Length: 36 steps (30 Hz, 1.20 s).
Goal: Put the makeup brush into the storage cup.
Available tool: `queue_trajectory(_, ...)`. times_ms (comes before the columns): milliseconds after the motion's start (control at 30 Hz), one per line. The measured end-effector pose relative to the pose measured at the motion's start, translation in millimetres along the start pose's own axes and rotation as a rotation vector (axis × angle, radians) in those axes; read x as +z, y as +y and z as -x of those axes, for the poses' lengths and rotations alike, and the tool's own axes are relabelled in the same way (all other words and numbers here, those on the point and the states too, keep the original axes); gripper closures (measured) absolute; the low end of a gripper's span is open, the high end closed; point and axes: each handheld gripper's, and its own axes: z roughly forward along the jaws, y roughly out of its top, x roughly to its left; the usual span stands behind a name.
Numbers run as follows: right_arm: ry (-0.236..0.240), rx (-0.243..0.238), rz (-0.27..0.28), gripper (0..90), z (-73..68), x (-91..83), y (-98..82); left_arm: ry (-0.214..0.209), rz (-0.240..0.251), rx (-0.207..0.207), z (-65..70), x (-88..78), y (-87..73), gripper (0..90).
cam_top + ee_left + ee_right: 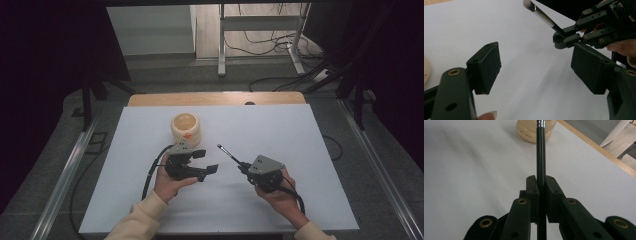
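A thin black brush (229, 154) with a silver ferrule sticks out up and left from my right gripper (244, 167), whose jaws are shut on its handle. In the right gripper view the brush (541, 155) runs straight up between the pads toward the cream pot (535, 129). The cream pot (186, 128) stands open-topped on the white table, just beyond my left gripper (206, 161). My left gripper (536, 70) is open with nothing between its jaws; past them the brush (543, 17) and the right gripper (574, 37) appear.
The white sheet (300, 140) covers the table, with a wooden edge (215, 98) at the back. Beyond it are a floor with cables (270, 42) and a metal stand (221, 45). Grey rails run along both sides.
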Motion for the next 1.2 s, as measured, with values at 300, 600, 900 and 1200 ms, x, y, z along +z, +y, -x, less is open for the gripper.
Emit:
queue_trajectory(300, -0.003, -0.006, 0.016, 82.2, -3.0, 0.4, 2.1, -0.039, 0.044, -0.049, -0.9, 7.5, 5.4, 25.0)
queue_trajectory(600, -0.009, -0.008, 0.033, 82.2, -6.7, 1.7, 4.8, -0.075, 0.076, -0.099, -4.1, 18.1, 6.3, 30.9)
queue_trajectory(900, 0.002, -0.018, 0.036, 82.1, -13.7, 6.4, 7.1, -0.107, 0.099, -0.132, -6.3, 23.3, 6.4, 46.9)
queue_trajectory(1200, 0.015, -0.031, 0.025, 81.8, -18.2, 11.5, 6.2, -0.2, 0.112, -0.161, -6.8, 25.4, 6.2, 75.3)
